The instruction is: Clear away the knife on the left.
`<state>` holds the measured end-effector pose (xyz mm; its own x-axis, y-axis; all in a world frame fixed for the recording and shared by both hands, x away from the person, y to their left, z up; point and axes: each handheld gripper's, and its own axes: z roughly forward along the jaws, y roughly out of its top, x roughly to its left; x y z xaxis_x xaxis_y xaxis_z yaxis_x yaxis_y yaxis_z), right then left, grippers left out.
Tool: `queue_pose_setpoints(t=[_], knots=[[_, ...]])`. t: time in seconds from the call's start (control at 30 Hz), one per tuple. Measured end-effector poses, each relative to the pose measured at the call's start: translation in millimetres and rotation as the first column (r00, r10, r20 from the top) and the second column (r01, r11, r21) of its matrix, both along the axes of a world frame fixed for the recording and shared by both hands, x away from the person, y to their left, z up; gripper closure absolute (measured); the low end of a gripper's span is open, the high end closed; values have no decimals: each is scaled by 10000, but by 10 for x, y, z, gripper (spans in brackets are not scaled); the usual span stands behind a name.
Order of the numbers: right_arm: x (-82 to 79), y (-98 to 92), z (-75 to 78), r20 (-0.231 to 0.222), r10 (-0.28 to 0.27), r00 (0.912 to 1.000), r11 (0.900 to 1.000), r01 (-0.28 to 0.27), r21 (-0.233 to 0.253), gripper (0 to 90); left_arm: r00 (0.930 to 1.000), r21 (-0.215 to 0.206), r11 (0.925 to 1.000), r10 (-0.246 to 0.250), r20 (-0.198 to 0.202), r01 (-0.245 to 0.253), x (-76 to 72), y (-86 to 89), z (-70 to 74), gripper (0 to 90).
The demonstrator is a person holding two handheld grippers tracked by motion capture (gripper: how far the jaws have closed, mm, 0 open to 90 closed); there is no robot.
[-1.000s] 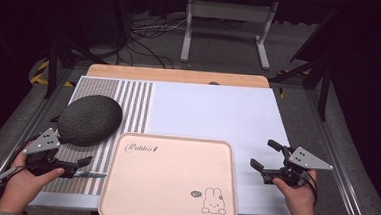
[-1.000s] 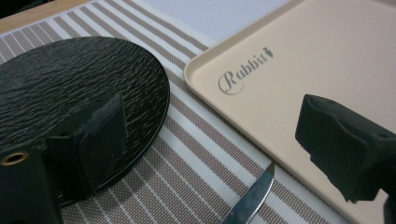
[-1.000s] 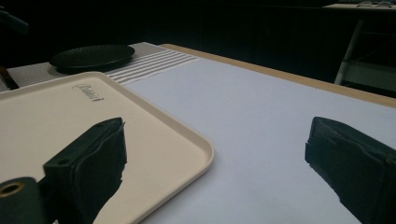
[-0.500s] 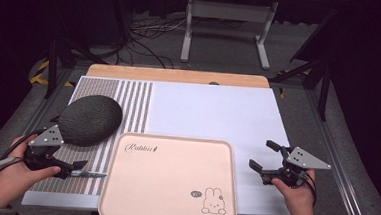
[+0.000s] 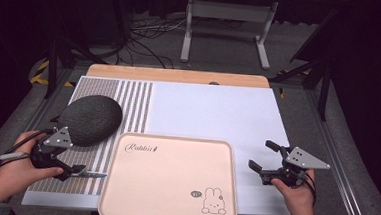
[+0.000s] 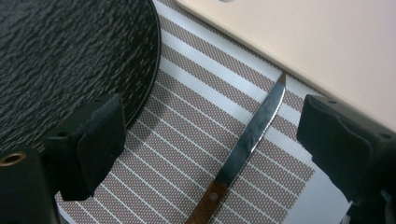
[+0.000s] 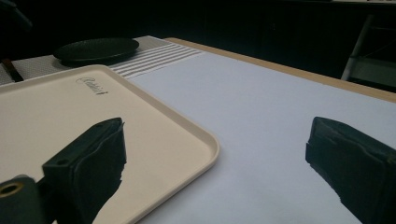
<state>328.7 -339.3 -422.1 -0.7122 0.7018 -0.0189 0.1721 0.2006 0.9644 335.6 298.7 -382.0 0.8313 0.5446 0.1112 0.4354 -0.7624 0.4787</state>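
Lying flat on the striped placemat, a small knife with a serrated steel blade and a brown riveted wooden handle sits between the wide-apart jaws of the left gripper, its tip pointing toward the tray's edge without touching it. In the high view the knife rests just beside the near left side of the tray, a pale pink rounded-corner rectangle with a raised rim, a script word printed near its far left corner and a little rabbit drawing near its near right corner; nothing lies in it. Just beyond the left gripper is a dark, round, rough-textured plate, matte black with a pebbled surface, standing on the mat's woven brown-and-white stripes. The rest of the table is covered by a smooth white sheet with a wooden edge at the far side. The right gripper hovers over the white sheet just right of the tray, jaws spread apart and gripping nothing.
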Motion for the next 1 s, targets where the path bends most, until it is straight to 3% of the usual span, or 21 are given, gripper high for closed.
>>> queue_pose_setpoints(t=[0.1, 0.27, 0.4, 0.67, 0.7, 0.83, 1.0], knots=[[5, 5, -7, -16, 37, 10000, 10000, -37, -66, 54, 9995, 447, 9989, -103, -283, 116, 12, -24, -1, 111], [3, 8, -7, -44, 21, 10000, 10000, -21, -83, 53, 9986, 786, 9965, -245, -463, 281, 30, -38, 11, 114], [6, 12, -11, -45, 31, 10000, 10000, -31, -70, 53, 9963, 1402, 9882, -529, -674, 619, 50, -57, 12, 114], [6, 16, -14, -75, 44, 10000, 9999, -45, -130, 51, 9907, 1970, 9746, -868, -1045, 1062, 90, -83, -54, 114], [6, 17, -17, -87, 38, 10000, 9999, -39, -142, 51, 9898, 2140, 9697, -968, -1044, 1174, 101, -84, -61, 114], [10, 17, -32, -128, 39, 9999, 9998, -41, -177, 51, 9878, 2102, 9693, -1047, -1152, 1273, 110, -90, -97, 124], [12, 21, -34, -149, 63, 9999, 9998, -66, -160, 51, 9800, 2299, 9573, -1473, -1337, 1752, 131, -101, -146, 147]])
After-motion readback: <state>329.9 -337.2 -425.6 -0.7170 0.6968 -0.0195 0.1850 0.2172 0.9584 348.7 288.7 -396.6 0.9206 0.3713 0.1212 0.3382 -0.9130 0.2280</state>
